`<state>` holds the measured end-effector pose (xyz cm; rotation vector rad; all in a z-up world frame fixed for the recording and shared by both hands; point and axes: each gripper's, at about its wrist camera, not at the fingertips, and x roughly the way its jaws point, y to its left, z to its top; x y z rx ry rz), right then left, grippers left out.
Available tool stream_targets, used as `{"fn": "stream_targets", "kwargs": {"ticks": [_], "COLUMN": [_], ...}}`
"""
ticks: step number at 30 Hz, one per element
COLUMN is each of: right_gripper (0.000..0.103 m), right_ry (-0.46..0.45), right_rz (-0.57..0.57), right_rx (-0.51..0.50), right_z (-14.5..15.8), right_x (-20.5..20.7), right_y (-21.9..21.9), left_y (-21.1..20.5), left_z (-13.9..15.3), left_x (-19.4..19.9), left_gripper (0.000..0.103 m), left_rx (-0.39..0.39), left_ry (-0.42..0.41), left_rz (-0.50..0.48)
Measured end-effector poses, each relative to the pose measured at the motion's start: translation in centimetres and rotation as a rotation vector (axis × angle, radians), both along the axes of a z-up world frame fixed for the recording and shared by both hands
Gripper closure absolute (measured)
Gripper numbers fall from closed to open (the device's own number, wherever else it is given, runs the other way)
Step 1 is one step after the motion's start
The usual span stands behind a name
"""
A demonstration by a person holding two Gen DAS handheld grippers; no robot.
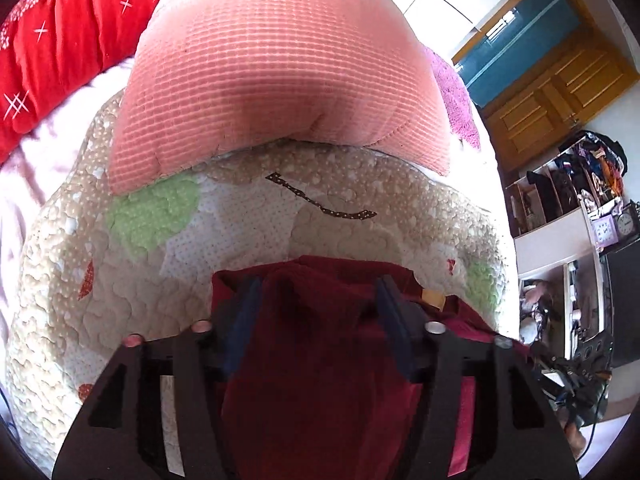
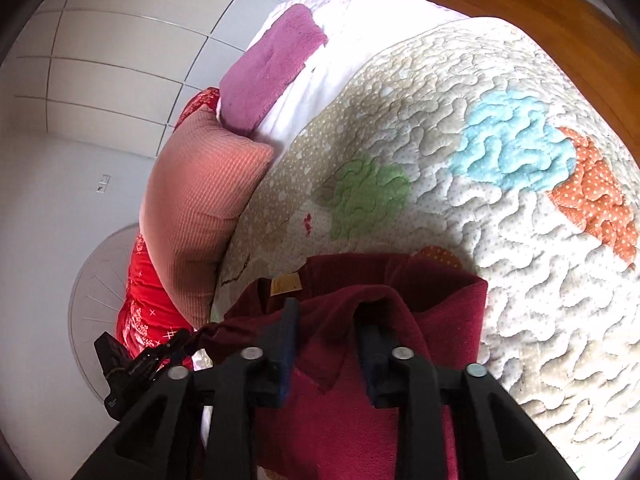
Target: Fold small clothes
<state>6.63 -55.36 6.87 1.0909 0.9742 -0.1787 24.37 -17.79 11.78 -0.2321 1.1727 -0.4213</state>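
A dark red garment [image 1: 320,360] with a tan neck label [image 1: 434,299] lies on the quilted bed cover [image 1: 240,240]. My left gripper [image 1: 318,288] stands over it with its jaws apart and a bunched fold of the red cloth between them. In the right wrist view the same garment [image 2: 440,320] and its label [image 2: 285,283] show. My right gripper [image 2: 328,312] also has its jaws apart, with a raised fold of the cloth between them. The left gripper's body [image 2: 132,364] shows at the lower left of that view.
A pink ribbed pillow [image 1: 272,80] lies just beyond the garment, with a purple fluffy cloth [image 2: 272,64] and a red blanket [image 1: 68,40] behind it. The quilt [image 2: 480,200] stretches to the right. A wooden door [image 1: 560,92] and cluttered shelves [image 1: 572,200] stand beyond the bed.
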Motion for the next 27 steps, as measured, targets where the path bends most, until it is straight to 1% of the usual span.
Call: {"fn": "stream_targets", "kwargs": {"ticks": [2, 3, 4, 5, 6, 7, 9, 11, 12, 14, 17, 20, 22, 24, 27], "right_gripper": [0.053, 0.053, 0.053, 0.053, 0.056, 0.061, 0.066, 0.068, 0.069, 0.070, 0.070, 0.070, 0.070, 0.070, 0.070], "right_ry": [-0.017, -0.037, -0.058, -0.069, -0.070, -0.061, -0.025, 0.022, 0.044, 0.064, 0.081, 0.133, 0.158, 0.164, 0.168], "right_rz": [-0.069, -0.078, -0.067, -0.035, 0.015, 0.077, 0.205, 0.301, 0.319, 0.302, 0.232, 0.233, 0.244, 0.264, 0.278], "right_rx": [0.003, -0.001, -0.023, -0.060, -0.105, -0.154, -0.247, -0.327, -0.350, -0.364, -0.378, -0.383, -0.382, -0.411, -0.421], "right_z": [1.0, 1.6, 2.5, 3.3, 3.9, 4.3, 4.3, 3.4, 2.8, 1.6, 0.0, -2.0, -3.3, -3.8, -3.7], "right_x": [-1.3, -1.7, -2.0, -1.9, -1.6, -1.0, 0.4, 1.9, 2.4, 3.1, 4.2, 5.5, 6.0, 6.3, 6.4], "right_y": [-1.3, -1.6, -1.6, -1.3, -0.6, 0.4, 2.9, 5.1, 5.7, 5.7, 4.3, 3.4, 3.3, 3.6, 3.7], "left_y": [0.1, 0.4, 0.6, 0.8, 0.7, 0.6, -0.2, -1.2, -1.6, -2.2, -2.6, -2.3, -2.1, -2.2, -3.2], "left_z": [0.6, 1.0, 1.2, 1.4, 1.5, 1.4, 0.8, -0.6, -1.2, -2.2, -3.4, -5.2, -6.3, -7.3, -7.8], "left_x": [-0.3, -0.5, -0.7, -1.1, -1.5, -2.0, -2.8, -2.8, -2.5, -1.5, 0.5, 2.7, 3.4, 3.7, 3.5], "left_gripper": [0.038, 0.038, 0.038, 0.038, 0.038, 0.038, 0.038, 0.038, 0.038, 0.038, 0.038, 0.038, 0.038, 0.038, 0.038], "left_rx": [0.025, 0.037, 0.033, 0.021, 0.019, 0.028, 0.063, 0.114, 0.129, 0.120, 0.126, 0.141, 0.151, 0.172, 0.230], "left_ry": [-0.012, -0.021, -0.027, -0.032, -0.035, -0.044, -0.054, -0.045, -0.038, -0.023, -0.005, 0.040, 0.062, 0.067, 0.039], "left_rz": [-0.017, -0.016, -0.019, -0.029, -0.041, -0.052, -0.068, -0.075, -0.070, -0.051, 0.004, 0.063, 0.089, 0.088, 0.060]}}
